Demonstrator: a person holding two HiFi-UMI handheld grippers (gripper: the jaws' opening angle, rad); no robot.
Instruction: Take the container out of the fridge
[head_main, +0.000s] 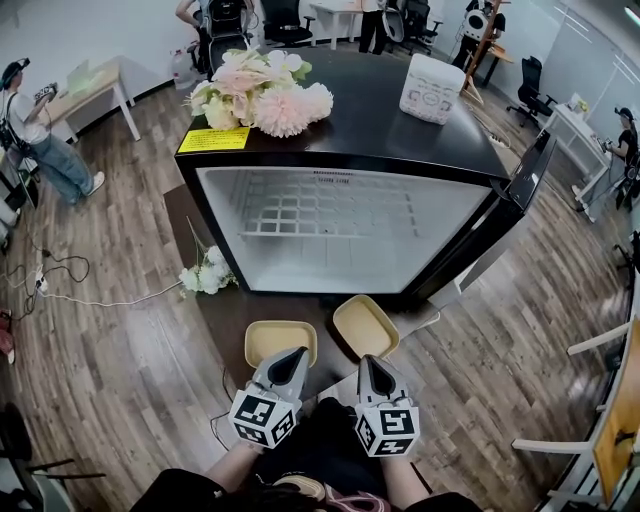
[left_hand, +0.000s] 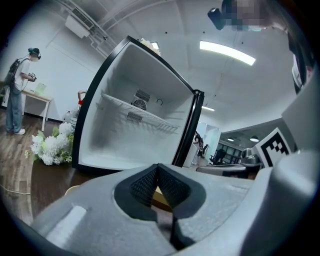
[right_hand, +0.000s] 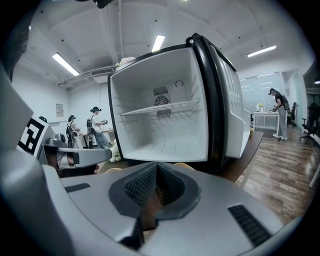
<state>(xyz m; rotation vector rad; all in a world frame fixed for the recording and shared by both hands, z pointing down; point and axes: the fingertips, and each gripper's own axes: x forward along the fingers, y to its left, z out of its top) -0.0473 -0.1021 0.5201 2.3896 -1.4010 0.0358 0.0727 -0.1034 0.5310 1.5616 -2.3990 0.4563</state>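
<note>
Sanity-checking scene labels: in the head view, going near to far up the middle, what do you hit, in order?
left tool and right tool → left yellow container and right yellow container → fridge, door open → flowers on its top.

Fridge (head_main: 340, 168) stands open — two containers (head_main: 281, 340) (head_main: 365, 325) before it.

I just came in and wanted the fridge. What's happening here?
A person holds a gripper in each hand before an open mini fridge, which is empty inside. Two yellow containers sit on the dark table just outside it: the left container and the right container. The left gripper and right gripper are both shut on nothing, near the containers.
</note>
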